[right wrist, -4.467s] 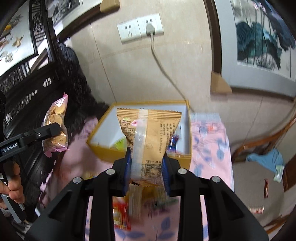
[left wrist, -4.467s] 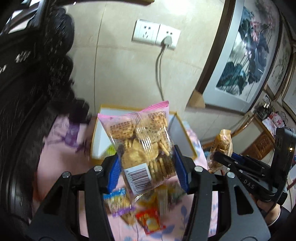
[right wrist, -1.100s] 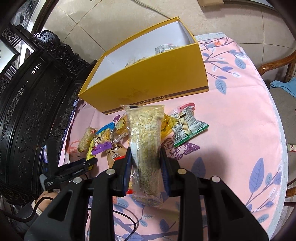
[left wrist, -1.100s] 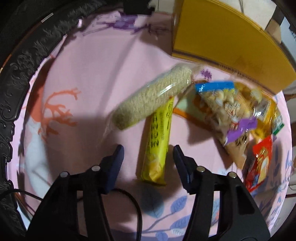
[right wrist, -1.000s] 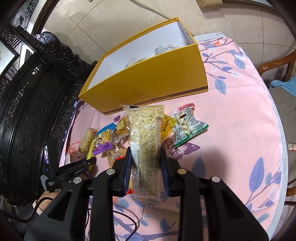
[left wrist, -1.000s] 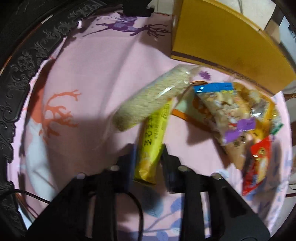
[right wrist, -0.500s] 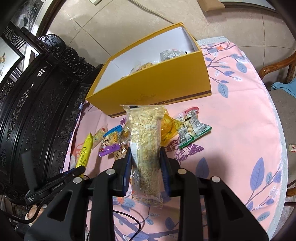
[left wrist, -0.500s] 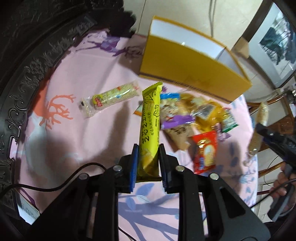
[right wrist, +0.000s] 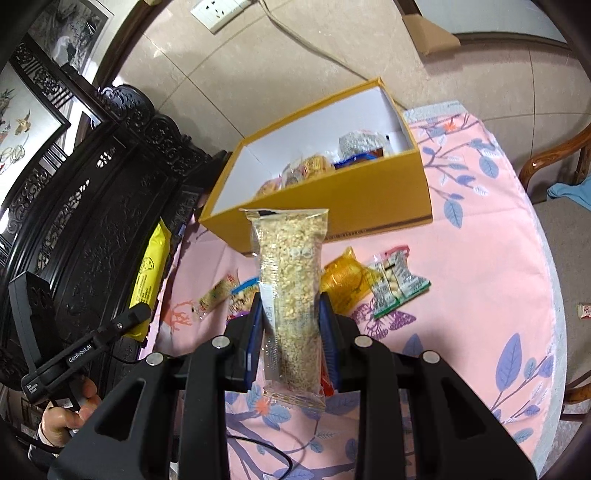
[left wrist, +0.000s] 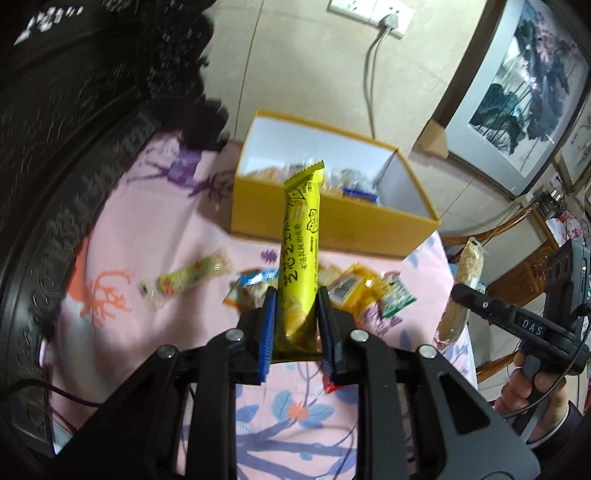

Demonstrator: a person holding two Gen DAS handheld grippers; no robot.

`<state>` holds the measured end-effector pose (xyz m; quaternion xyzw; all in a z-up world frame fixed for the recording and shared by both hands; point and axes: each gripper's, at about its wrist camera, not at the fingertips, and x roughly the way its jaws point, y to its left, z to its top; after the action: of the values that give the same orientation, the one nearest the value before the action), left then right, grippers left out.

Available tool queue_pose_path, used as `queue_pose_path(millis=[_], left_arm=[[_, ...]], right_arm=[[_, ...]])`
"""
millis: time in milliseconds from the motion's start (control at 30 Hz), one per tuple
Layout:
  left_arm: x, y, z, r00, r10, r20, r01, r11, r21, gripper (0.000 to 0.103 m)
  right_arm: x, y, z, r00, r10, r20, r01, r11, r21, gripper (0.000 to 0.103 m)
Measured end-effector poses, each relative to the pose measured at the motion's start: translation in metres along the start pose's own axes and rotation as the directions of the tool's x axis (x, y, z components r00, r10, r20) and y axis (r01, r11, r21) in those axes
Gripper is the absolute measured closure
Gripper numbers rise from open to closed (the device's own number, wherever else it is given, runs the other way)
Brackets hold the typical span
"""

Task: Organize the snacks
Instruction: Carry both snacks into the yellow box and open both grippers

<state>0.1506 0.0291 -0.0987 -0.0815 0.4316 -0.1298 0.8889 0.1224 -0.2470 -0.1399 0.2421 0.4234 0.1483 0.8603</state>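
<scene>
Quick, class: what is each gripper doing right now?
Left gripper: closed on the yellow snack bar.
Right gripper: closed on the clear puffed-grain bar.

A framed painting (left wrist: 517, 99) is hanging upper right; a wall socket (left wrist: 365, 13), slightly blurred, is sitting at top.

The left gripper (left wrist: 293, 314) pinches a long yellow foil snack stick (left wrist: 300, 254) between its blue-padded fingers (left wrist: 267, 328), holding it upright before an open yellow cardboard box (left wrist: 332, 221) with packets inside. Loose wrapped snacks (left wrist: 354, 290) lie on the bench's pink floral cloth (left wrist: 155, 229). At right, the right gripper (left wrist: 460, 293) grips a clear packet of grainy cereal bar (left wrist: 461, 291).
</scene>
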Motion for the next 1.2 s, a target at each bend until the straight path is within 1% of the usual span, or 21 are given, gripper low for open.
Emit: queue_pose_path(millis=[200,267,367,433,600,633,667,700,733,767,800,833,867,900,967,1033,1133,1200], left_arm=[[-0.003,-0.019,0.032,0.997,-0.032,0.068,0.028,0.998,0.058,0.081],[-0.003,-0.028,0.05,0.994,-0.046,0.098,0.038,0.996,0.081,0.081],[-0.001,-0.043,0.084,0.985,-0.066,0.159,0.049,0.992,0.113,0.081],[0.002,-0.053,0.107,0.978,-0.07,0.198,0.042,0.989,0.139,0.081],[0.021,-0.07,0.159,0.964,-0.065,0.258,0.023,0.987,0.161,0.081],[0.027,-0.073,0.17,0.961,-0.055,0.272,0.011,0.987,0.161,0.079],[0.032,-0.075,0.177,0.959,-0.037,0.282,-0.007,0.988,0.155,0.055],[0.036,-0.076,0.184,0.956,-0.004,0.292,-0.038,0.989,0.14,0.016],[0.037,-0.077,0.189,0.943,0.053,0.328,-0.09,0.991,0.1,0.009],[0.036,-0.076,0.19,0.933,0.064,0.354,-0.099,0.992,0.081,0.009],[0.035,-0.076,0.192,0.931,0.043,0.361,-0.076,0.994,0.078,0.009],[0.035,-0.076,0.192,0.932,0.037,0.359,-0.069,0.995,0.076,0.009],[0.035,-0.076,0.192,0.932,0.039,0.36,-0.069,0.995,0.072,0.009],[0.036,-0.075,0.191,0.933,0.038,0.357,-0.067,0.995,0.07,0.009],[0.039,-0.074,0.187,0.942,0.044,0.332,-0.073,0.994,0.077,0.009],[0.039,-0.071,0.181,0.946,0.054,0.319,-0.082,0.994,0.077,0.009],[0.038,-0.071,0.174,0.951,0.06,0.303,-0.087,0.993,0.075,0.009],[0.034,-0.072,0.167,0.951,0.066,0.302,-0.094,0.993,0.077,0.009]], right_arm=[[-0.006,0.01,0.026,0.999,0.0,0.054,0.002,0.999,-0.039,0.074],[-0.006,0.015,0.04,0.997,0.003,0.079,0.001,0.999,-0.053,0.074],[-0.009,0.024,0.07,0.991,0.011,0.135,0.002,0.996,-0.09,0.074],[-0.011,0.032,0.094,0.984,0.01,0.18,0.013,0.992,-0.125,0.074],[-0.004,0.043,0.15,0.964,0.009,0.264,0.043,0.981,-0.189,0.074],[-0.001,0.044,0.159,0.961,0.003,0.276,0.054,0.978,-0.2,0.073],[0.003,0.046,0.166,0.959,-0.005,0.283,0.068,0.975,-0.211,0.071],[0.011,0.048,0.176,0.958,-0.035,0.284,0.101,0.969,-0.224,0.067],[0.015,0.05,0.179,0.956,-0.057,0.288,0.126,0.966,-0.227,0.064],[0.017,0.052,0.183,0.949,-0.084,0.303,0.16,0.958,-0.236,0.054],[0.016,0.054,0.183,0.945,-0.088,0.316,0.171,0.954,-0.245,0.044],[0.015,0.056,0.181,0.938,-0.086,0.335,0.179,0.95,-0.257,0.041],[0.014,0.058,0.18,0.933,-0.085,0.349,0.187,0.945,-0.268,0.041],[0.014,0.06,0.178,0.934,-0.086,0.348,0.19,0.942,-0.278,0.041],[0.015,0.061,0.173,0.94,-0.081,0.331,0.178,0.946,-0.273,0.041],[0.013,0.06,0.167,0.945,-0.075,0.32,0.163,0.953,-0.256,0.041],[0.011,0.06,0.157,0.952,-0.084,0.295,0.156,0.96,-0.23,0.039],[0.008,0.059,0.15,0.953,-0.102,0.284,0.166,0.963,-0.211,0.037]])
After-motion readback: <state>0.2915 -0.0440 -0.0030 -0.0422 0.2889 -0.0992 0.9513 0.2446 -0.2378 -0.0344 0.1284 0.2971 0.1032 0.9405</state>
